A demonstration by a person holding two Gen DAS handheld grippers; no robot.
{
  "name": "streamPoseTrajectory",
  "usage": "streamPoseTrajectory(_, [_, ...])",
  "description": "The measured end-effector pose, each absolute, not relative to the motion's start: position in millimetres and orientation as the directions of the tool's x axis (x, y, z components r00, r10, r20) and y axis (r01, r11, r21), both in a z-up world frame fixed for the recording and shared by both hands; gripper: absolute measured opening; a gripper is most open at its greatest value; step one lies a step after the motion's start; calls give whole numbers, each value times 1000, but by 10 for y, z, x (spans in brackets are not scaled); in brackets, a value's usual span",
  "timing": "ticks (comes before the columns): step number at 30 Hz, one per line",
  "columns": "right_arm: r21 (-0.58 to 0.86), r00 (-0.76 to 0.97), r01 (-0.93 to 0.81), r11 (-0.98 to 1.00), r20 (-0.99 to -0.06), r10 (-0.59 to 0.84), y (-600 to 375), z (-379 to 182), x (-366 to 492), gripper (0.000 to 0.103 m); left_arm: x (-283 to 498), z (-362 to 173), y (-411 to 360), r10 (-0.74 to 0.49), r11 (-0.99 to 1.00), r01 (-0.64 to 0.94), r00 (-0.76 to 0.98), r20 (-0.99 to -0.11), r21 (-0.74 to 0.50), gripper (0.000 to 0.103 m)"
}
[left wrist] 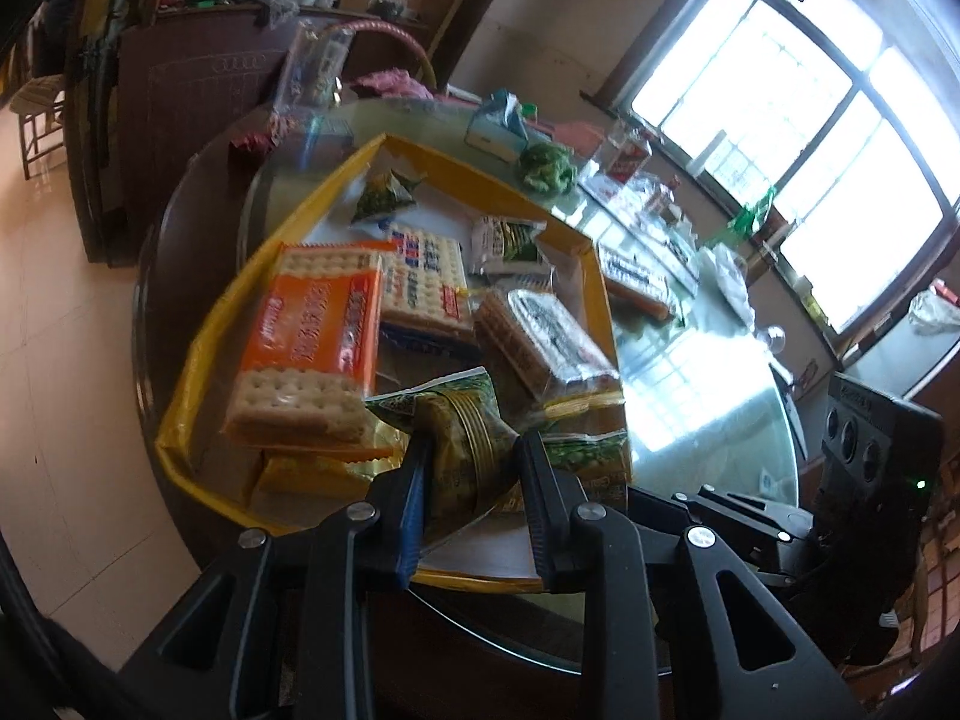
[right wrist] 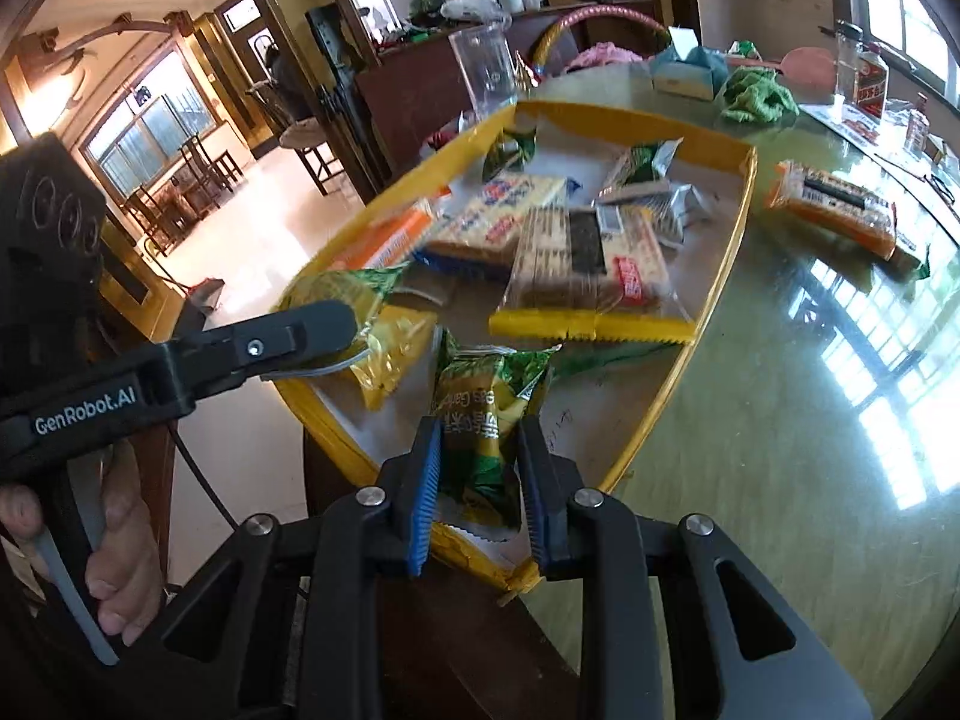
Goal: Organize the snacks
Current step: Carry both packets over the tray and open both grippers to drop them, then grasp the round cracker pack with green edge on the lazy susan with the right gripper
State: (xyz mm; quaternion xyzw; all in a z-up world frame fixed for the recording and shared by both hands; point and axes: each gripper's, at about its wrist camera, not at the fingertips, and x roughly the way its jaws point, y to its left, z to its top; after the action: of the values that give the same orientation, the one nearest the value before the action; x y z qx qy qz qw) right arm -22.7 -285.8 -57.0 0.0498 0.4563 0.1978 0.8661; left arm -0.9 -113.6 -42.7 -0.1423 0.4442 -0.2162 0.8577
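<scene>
- A crinkled green-and-gold pouch [left wrist: 462, 450] is clamped by the left gripper [left wrist: 474, 468] above the yellow tray's [left wrist: 198, 360] near edge.
- A similar green pouch [right wrist: 486, 420] is pinched by the right gripper [right wrist: 480, 474] at the tray's near end.

You're in a home dining room: a round glass-topped worktop [right wrist: 780, 396] ahead of your gripper, a wooden sideboard [right wrist: 432, 72] beyond, barred windows [left wrist: 798, 138], and dining chairs [right wrist: 180, 186] across the tiled floor.
</scene>
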Motion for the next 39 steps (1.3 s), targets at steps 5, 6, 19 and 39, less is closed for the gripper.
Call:
streamPoseTrajectory(5, [253,494,-288,923,-787,370,-2863,-667,-197,27,74,-579,-1180,-488,872,235,490,-723,-429,29])
streamPoseTrajectory(6, [260,487,-285,922,-789,373,-2875,-688,-187,27,81,-593,-1187,-484,874,234,488,-726,-426,29])
streamPoseTrajectory(19, [339,549,-306,889,-701,456,-3083,-386,-473,58,-197,-292,-1289,-467,884,271,552,-691,-382,59])
streamPoseTrajectory(39, [314,686,-117,942,-660,306,-5146,-45,-286,85,-275,71,-2338,-549,835,356,502,-669,-419,73])
